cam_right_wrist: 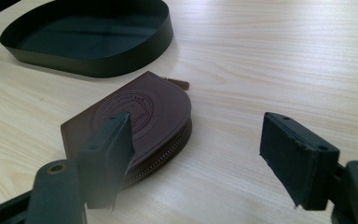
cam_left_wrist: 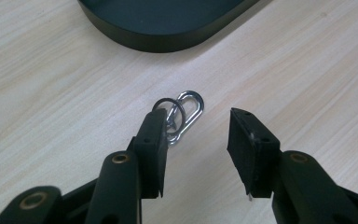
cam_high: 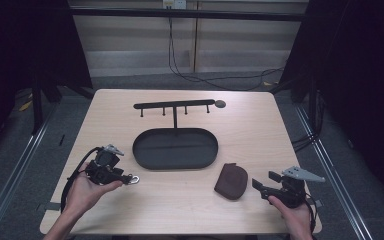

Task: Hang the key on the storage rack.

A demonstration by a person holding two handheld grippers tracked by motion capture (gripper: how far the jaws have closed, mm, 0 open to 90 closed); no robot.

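Nothing stowed yet: keys and pouch both on the table, tray and hook rack bare.

My left gripper [cam_left_wrist: 196, 140] has its jaws apart over the silver metal carabiner with its dark wire key ring [cam_left_wrist: 182, 114], lying on the pale wood-grain table [cam_high: 250, 120] at seven o'clock from the matte black oval metal tray [cam_high: 175, 148]. My right gripper [cam_right_wrist: 196, 154], jaws wide, faces the brown embossed leather zip pouch [cam_right_wrist: 140, 112] at five o'clock. I judge both pickups remain.
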